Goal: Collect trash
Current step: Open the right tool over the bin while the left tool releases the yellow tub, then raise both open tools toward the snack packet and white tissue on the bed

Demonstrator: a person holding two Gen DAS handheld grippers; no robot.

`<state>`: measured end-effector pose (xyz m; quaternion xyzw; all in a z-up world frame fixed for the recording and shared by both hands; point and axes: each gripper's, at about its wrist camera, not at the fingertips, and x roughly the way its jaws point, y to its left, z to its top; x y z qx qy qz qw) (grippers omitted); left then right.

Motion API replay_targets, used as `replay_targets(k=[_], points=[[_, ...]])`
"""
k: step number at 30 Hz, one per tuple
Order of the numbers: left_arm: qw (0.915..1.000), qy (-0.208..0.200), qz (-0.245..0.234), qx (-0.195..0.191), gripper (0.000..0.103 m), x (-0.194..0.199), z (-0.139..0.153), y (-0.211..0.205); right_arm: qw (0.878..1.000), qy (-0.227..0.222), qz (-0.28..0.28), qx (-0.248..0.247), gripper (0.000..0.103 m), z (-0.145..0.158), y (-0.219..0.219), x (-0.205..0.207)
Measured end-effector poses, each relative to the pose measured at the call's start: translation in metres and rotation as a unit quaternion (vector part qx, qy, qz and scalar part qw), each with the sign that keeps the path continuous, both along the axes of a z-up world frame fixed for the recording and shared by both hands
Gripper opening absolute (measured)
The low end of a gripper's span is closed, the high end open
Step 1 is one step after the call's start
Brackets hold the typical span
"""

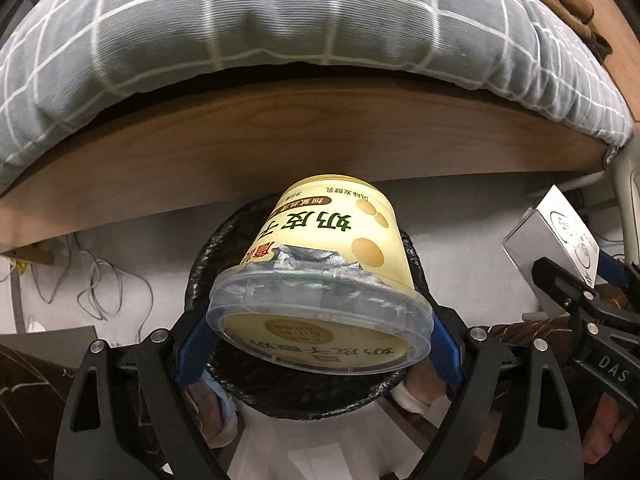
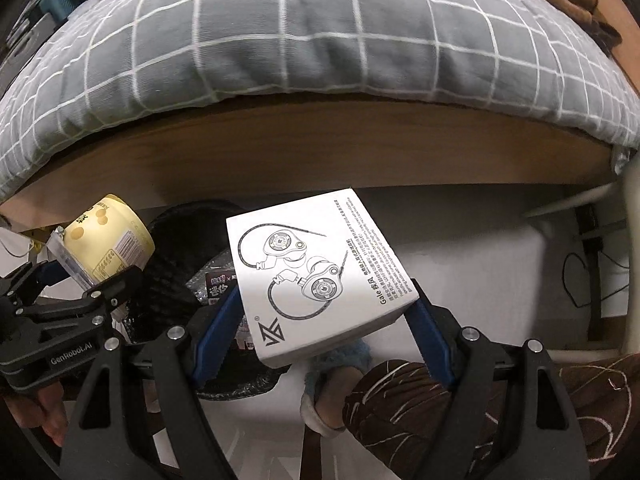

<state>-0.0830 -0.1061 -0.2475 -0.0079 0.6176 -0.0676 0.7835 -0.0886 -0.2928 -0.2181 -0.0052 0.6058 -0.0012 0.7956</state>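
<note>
Left gripper (image 1: 320, 344) clamps the yellow yogurt tub (image 1: 324, 280), bottom-first right over the black-lined trash bin (image 1: 224, 240). Right gripper (image 2: 326, 328) clasps the white earphone box (image 2: 316, 276), just right of the bin's mouth.

Checked grey duvet (image 1: 248, 32) over wooden bedframe (image 1: 280, 148)
</note>
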Motion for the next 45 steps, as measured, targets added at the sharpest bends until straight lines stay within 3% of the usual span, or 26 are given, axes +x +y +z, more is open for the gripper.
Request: replay_targets(k=[5, 9, 22, 32, 37, 39, 41, 45], points=[[1.0, 0.002, 0.004, 0.001, 0.088, -0.001, -0.003, -0.002, 1.0, 0.005, -0.001, 0.001, 0.076, -0.005, 0.0, 0.002], [0.9998, 0.001, 0.016, 0.008, 0.097, -0.001, -0.004, 0.006, 1.0, 0.008, 0.008, 0.003, 0.076, -0.01, 0.008, 0.003], [0.9982, 0.008, 0.043, 0.04, 0.097, -0.01, -0.01, 0.059, 0.998, 0.04, 0.045, 0.019, 0.076, -0.021, 0.052, 0.012], [0.9947, -0.002, 0.099, 0.029, 0.097, -0.018, 0.001, 0.118, 0.995, 0.042, 0.088, 0.02, 0.076, -0.014, 0.102, 0.017], [0.9936, -0.007, 0.108, 0.033, 0.097, -0.019, 0.004, 0.128, 0.994, 0.042, 0.101, 0.015, 0.077, -0.011, 0.113, 0.019], [0.9933, -0.008, 0.11, 0.033, 0.097, -0.019, 0.006, 0.13, 0.994, 0.034, 0.106, 0.007, 0.081, -0.009, 0.117, 0.019], [0.9933, -0.011, 0.11, 0.032, 0.097, -0.019, 0.007, 0.131, 0.994, 0.022, 0.11, 0.001, 0.092, -0.004, 0.12, 0.017], [0.9929, -0.025, 0.111, 0.033, 0.097, -0.017, 0.016, 0.131, 0.995, 0.006, 0.103, -0.009, 0.096, 0.003, 0.114, 0.018]])
